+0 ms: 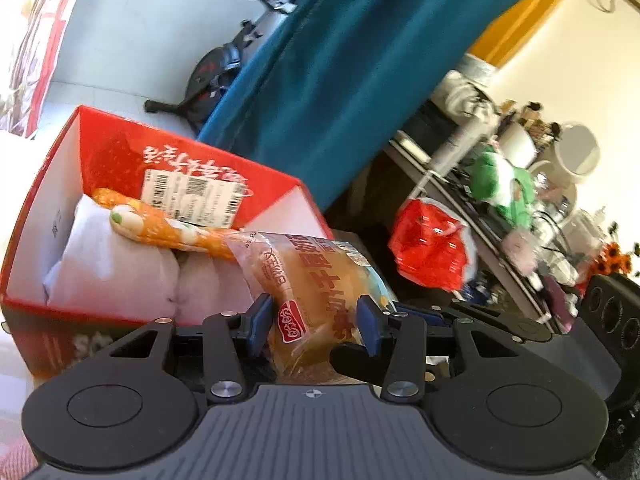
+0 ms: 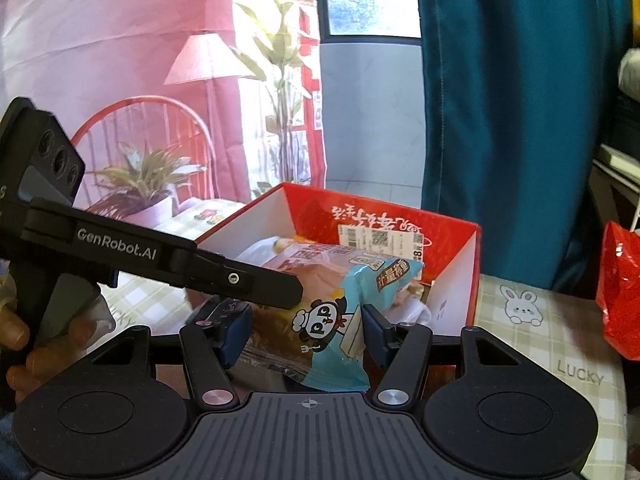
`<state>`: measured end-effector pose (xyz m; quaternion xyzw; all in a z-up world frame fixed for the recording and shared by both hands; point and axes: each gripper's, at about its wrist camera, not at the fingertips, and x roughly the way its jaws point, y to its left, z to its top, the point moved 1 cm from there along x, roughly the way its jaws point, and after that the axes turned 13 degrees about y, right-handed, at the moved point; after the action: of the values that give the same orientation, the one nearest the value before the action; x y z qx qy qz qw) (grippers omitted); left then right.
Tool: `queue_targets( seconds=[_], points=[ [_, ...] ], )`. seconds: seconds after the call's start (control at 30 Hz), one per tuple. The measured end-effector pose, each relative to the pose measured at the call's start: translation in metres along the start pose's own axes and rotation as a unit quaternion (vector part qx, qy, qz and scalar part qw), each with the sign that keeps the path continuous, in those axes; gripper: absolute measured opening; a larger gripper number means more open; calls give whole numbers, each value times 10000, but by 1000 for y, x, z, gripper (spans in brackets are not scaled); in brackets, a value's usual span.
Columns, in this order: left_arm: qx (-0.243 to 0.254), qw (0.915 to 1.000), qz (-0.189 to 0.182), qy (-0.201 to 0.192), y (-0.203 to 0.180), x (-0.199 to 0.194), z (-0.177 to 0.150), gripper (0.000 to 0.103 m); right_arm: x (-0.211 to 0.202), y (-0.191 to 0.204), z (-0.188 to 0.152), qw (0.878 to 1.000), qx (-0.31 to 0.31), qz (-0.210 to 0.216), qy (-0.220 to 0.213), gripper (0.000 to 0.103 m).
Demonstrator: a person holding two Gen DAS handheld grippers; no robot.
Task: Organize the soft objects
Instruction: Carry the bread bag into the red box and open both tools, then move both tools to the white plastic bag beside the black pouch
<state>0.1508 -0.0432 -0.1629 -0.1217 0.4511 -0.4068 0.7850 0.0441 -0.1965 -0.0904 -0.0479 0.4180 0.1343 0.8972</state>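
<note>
A packaged bread in clear and blue wrap [image 1: 316, 280] [image 2: 340, 320] hangs at the near rim of the open red box [image 1: 120, 152] [image 2: 460, 240]. My left gripper [image 1: 316, 322] is shut on one end of the package. My right gripper [image 2: 306, 334] is shut on its other, blue end. The left gripper's black finger [image 2: 240, 280] crosses the right wrist view from the left. Inside the box lie a white soft bundle [image 1: 116, 256] and an orange plush carrot [image 1: 168, 228].
The box stands on a checked tablecloth [image 2: 540, 320]. A red plastic bag [image 1: 432, 248] [image 2: 620, 292] lies to the right of the box. A teal curtain [image 2: 500, 100] hangs behind. A cluttered shelf with a green toy [image 1: 504, 184] is at far right.
</note>
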Motion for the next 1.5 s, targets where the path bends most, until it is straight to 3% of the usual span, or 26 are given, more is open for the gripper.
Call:
queue_targets(
  seconds=[0.23, 0.33, 0.6, 0.83, 1.0, 1.2, 1.5],
  points=[
    [-585, 9977, -48, 324, 31, 31, 37, 47, 43, -27, 32, 9991, 240, 128, 317, 52],
    [-477, 9974, 143, 515, 31, 46, 53, 47, 70, -45, 47, 9972, 336, 160, 641, 52],
    [-808, 9911, 391, 985, 50, 91, 65, 45, 106, -76, 50, 9896, 829, 178, 1162, 49],
    [-679, 9850, 899, 1310, 50, 115, 77, 45, 123, -74, 51, 9881, 529, -296, 1410, 43],
    [-490, 9821, 1142, 1418, 42, 121, 79, 46, 117, -76, 51, 9890, 420, -375, 1369, 43],
    [-357, 9844, 1314, 1111, 36, 93, 71, 46, 95, -77, 47, 9907, 424, -455, 1212, 43],
    [82, 9868, 1566, 398, 15, 1, 42, 52, 47, -62, 30, 9955, 440, -369, 759, 43]
  ],
)
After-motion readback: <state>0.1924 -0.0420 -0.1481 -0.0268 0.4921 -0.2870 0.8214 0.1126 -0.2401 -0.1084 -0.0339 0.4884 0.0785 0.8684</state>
